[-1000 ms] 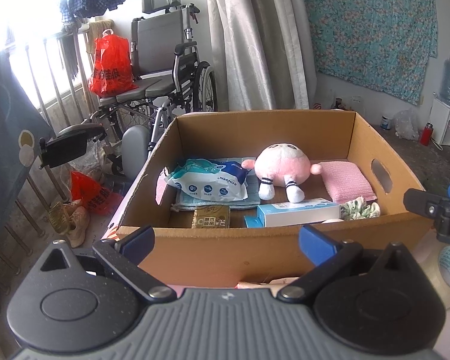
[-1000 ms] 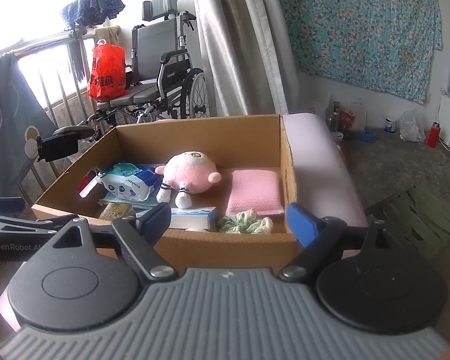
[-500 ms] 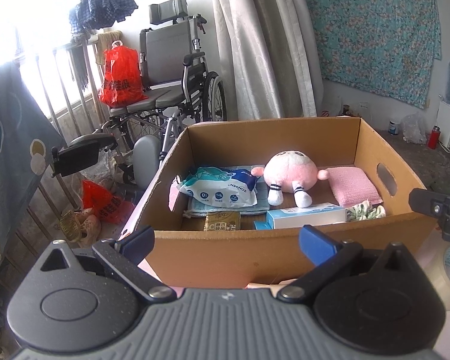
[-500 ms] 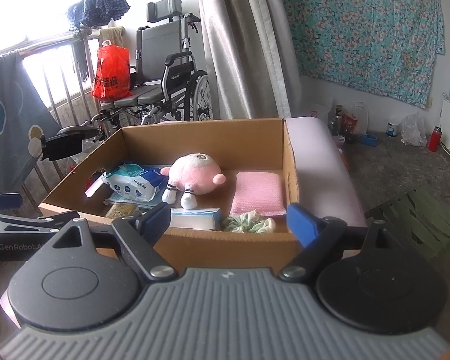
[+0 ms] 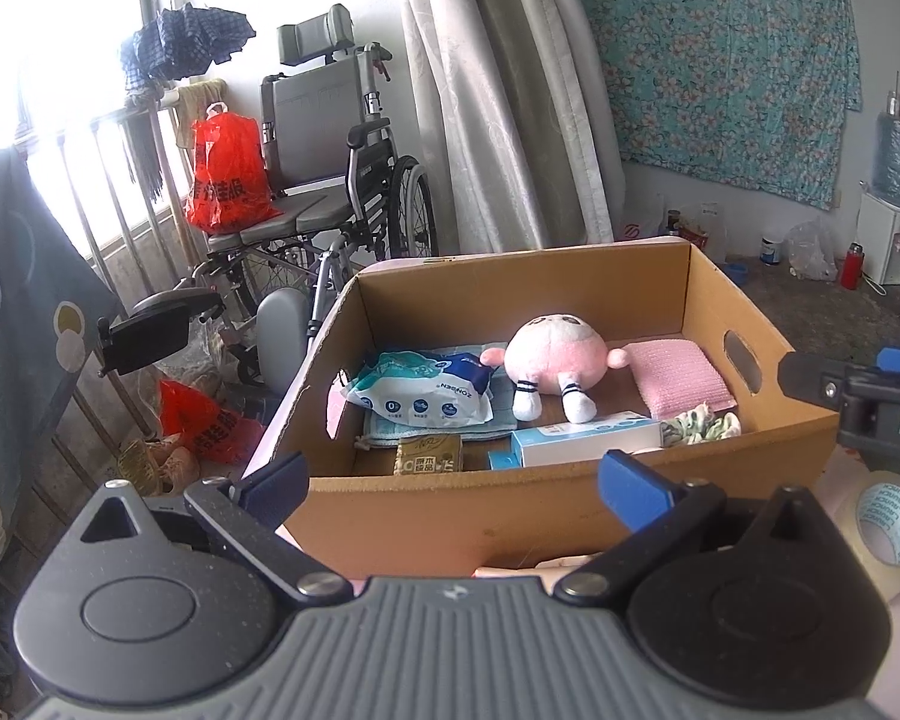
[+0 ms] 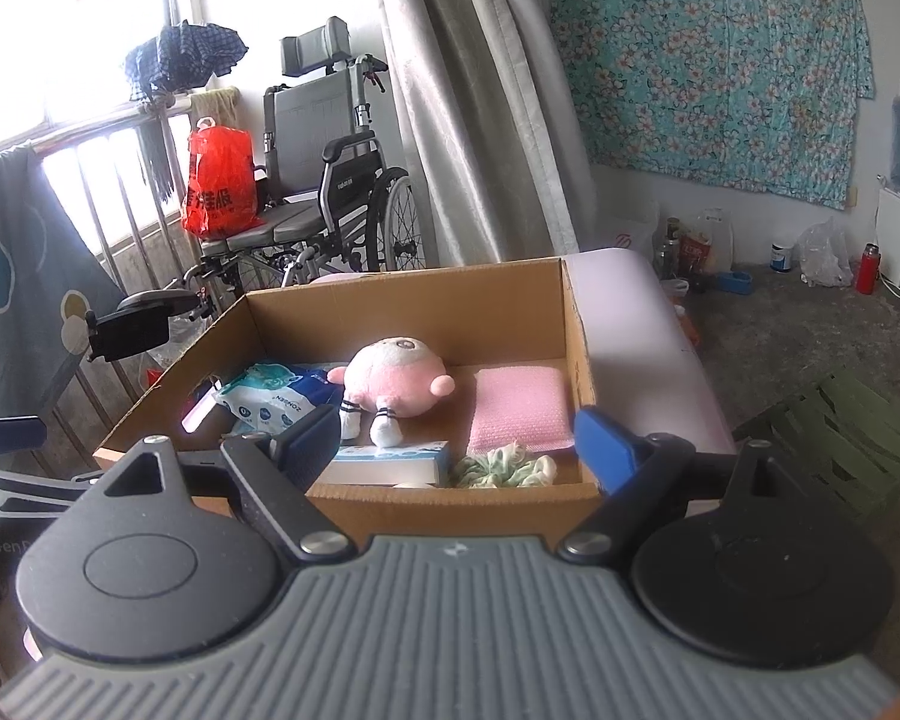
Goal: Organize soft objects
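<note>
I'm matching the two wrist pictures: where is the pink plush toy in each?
Left wrist: plush toy at the middle of the box, left of the pink pad.
Right wrist: plush toy left of centre, again beside the pink pad.
Shared landmark: the wheelchair behind the box.

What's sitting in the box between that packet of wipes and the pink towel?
The pink plush toy lies between the wipes packet and the pink towel; both views show this.

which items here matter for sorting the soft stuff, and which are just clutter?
Job:
pink plush toy
pink towel
green scrunchie
wipes pack
cardboard box

Lying about:
tape roll
wheelchair
red bag
</note>
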A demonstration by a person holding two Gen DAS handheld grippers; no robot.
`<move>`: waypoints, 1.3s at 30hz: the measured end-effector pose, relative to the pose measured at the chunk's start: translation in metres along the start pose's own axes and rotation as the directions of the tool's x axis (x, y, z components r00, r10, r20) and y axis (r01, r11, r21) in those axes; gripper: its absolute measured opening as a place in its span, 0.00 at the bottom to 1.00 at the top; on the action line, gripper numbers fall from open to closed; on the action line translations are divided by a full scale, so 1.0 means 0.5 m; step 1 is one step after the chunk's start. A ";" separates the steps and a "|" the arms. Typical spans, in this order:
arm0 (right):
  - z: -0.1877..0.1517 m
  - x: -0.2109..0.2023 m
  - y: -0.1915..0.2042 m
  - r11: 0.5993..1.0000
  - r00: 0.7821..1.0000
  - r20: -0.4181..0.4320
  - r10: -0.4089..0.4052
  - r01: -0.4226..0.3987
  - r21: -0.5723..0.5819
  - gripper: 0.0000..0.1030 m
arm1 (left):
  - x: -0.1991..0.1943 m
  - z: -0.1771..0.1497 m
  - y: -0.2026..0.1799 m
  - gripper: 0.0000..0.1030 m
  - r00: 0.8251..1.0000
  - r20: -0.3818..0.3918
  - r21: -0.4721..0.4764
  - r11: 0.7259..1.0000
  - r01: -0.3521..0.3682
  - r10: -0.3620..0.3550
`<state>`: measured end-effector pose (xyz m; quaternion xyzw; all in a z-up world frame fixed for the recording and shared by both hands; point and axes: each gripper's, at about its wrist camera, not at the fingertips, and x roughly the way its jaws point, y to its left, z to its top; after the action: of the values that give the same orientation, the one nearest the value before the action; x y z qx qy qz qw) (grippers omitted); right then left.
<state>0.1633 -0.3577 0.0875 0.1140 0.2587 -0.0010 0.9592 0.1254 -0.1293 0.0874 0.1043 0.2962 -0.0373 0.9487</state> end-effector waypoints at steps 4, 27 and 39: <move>-0.007 -0.006 -0.010 1.000 1.000 0.001 -0.009 0.009 0.030 0.83 | 0.000 0.000 -0.009 1.00 1.000 -0.002 0.023 1.000 0.015 -0.015; -0.002 -0.016 -0.010 1.000 1.000 -0.009 -0.024 0.024 0.019 0.83 | 0.000 0.024 0.010 1.00 0.999 -0.026 -0.004 0.999 0.040 -0.040; -0.005 -0.039 -0.015 0.999 1.000 -0.006 -0.022 0.022 0.030 0.83 | -0.007 0.012 0.018 1.00 0.999 -0.027 -0.067 0.997 0.046 -0.048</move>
<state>0.1447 -0.3653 0.0933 0.1255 0.2626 -0.0152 0.9566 0.1271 -0.1217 0.0960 0.0664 0.3131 -0.0480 0.9462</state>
